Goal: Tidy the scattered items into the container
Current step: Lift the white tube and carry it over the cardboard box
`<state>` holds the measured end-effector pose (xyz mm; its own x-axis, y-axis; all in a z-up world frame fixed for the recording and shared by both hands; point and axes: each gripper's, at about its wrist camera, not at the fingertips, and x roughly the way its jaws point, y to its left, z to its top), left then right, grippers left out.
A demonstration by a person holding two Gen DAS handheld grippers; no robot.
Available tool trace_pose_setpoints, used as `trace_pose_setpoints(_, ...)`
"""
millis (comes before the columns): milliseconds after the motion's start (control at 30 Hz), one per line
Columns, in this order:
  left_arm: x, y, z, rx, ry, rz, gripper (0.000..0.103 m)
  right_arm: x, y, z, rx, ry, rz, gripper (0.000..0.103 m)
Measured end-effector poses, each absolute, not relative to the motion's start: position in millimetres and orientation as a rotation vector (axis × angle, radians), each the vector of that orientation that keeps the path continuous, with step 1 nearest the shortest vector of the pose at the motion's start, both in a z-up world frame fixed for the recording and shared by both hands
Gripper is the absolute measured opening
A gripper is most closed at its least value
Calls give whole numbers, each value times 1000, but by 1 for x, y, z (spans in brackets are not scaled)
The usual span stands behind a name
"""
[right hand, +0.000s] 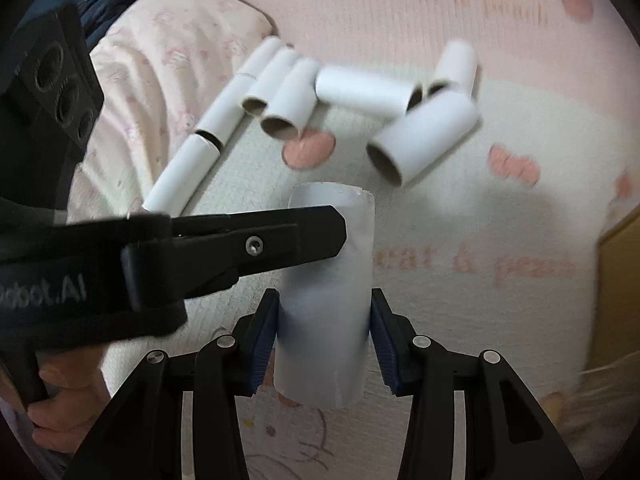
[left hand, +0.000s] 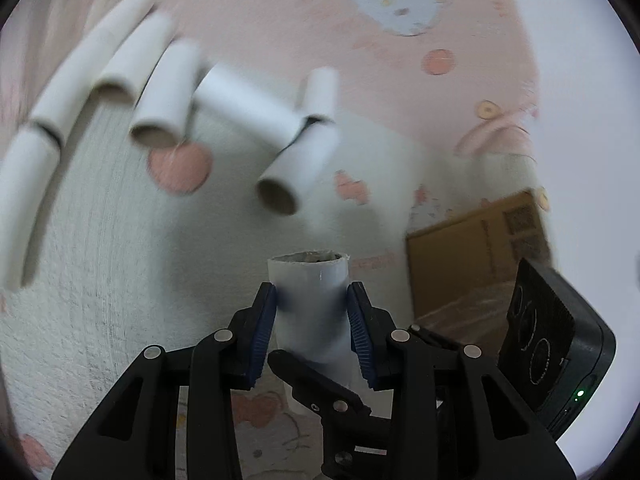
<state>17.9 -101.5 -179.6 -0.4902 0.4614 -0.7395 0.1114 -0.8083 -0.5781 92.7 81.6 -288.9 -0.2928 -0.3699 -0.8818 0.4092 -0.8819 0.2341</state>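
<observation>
Both grippers hold the same white cardboard tube (right hand: 326, 292) above a pink patterned bedspread. My right gripper (right hand: 324, 328) is shut on its lower half. My left gripper (left hand: 312, 308) is shut on its upper end, and reaches in from the left in the right wrist view (right hand: 280, 236). The tube's open end shows in the left wrist view (left hand: 308, 280). Several more white tubes (right hand: 360, 92) lie scattered on the bedspread beyond, also seen in the left wrist view (left hand: 248, 108). A cardboard box (left hand: 480, 256) stands at the right.
A pink pillow (right hand: 160, 60) lies at the left behind the tubes. The box edge (right hand: 618, 280) shows at the right. The right gripper's body (left hand: 556, 340) sits close beside the box in the left wrist view.
</observation>
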Motion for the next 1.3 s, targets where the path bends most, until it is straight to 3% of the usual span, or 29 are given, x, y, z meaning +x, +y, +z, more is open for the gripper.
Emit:
trace_pose_setpoints(300,3,-57,-121,-1290,-563,2435,40,96,107,-236,1356,90,-2347,42)
trace_pose_setpoints(667,-19,-3,-45,-1156,-385,2344,40,109,164,-160,1227,128,-2495,42)
trace_pose_setpoints(867,-54,35,-9,-1265,-334,2209,40,102,197,-120,1243,111,-2585,42)
trace_pose_setpoints(1133,-102,108,16,-1552,-133,2030,39,91,255,-107,1370,-101,-2557,42)
trace_pose_setpoints(1300,-119,166,39,-1536,25,2012,39,83,308,-96,1366,-296,-2594,42)
